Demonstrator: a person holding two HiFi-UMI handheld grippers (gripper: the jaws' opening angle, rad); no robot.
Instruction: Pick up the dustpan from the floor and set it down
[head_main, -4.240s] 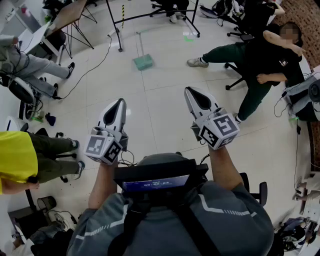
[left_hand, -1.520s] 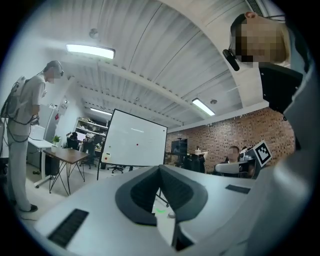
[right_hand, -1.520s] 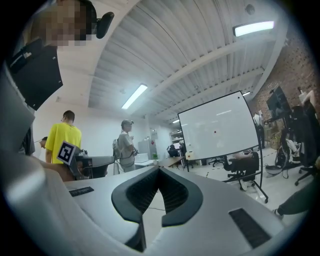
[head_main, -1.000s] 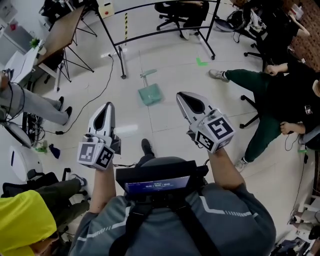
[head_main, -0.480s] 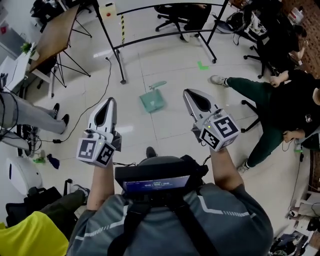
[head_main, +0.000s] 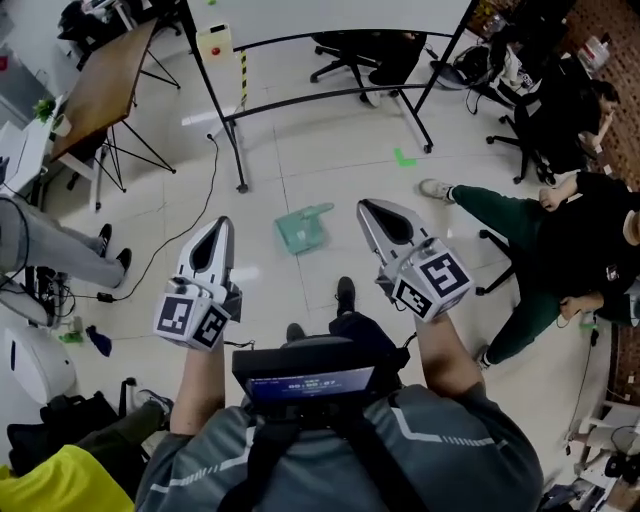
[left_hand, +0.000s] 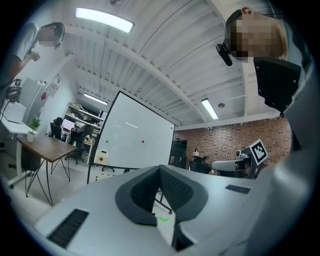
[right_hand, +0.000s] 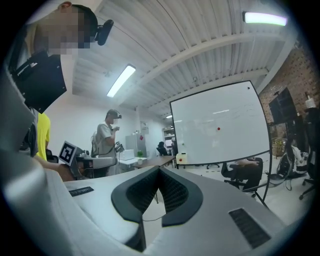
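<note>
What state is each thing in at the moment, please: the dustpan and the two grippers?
dustpan: lying on the floor, not held.
left gripper: shut, empty, well clear of the dustpan.
right gripper: shut, empty, well clear of the dustpan.

Green dustpan on tiled floor

Long ceiling lamps are lighting the room brightly and evenly, and a soft glare is showing on the pale floor. Shadows are falling faint. Both gripper views are bending hard toward dark round edges, the nearest surfaces blurring.
</note>
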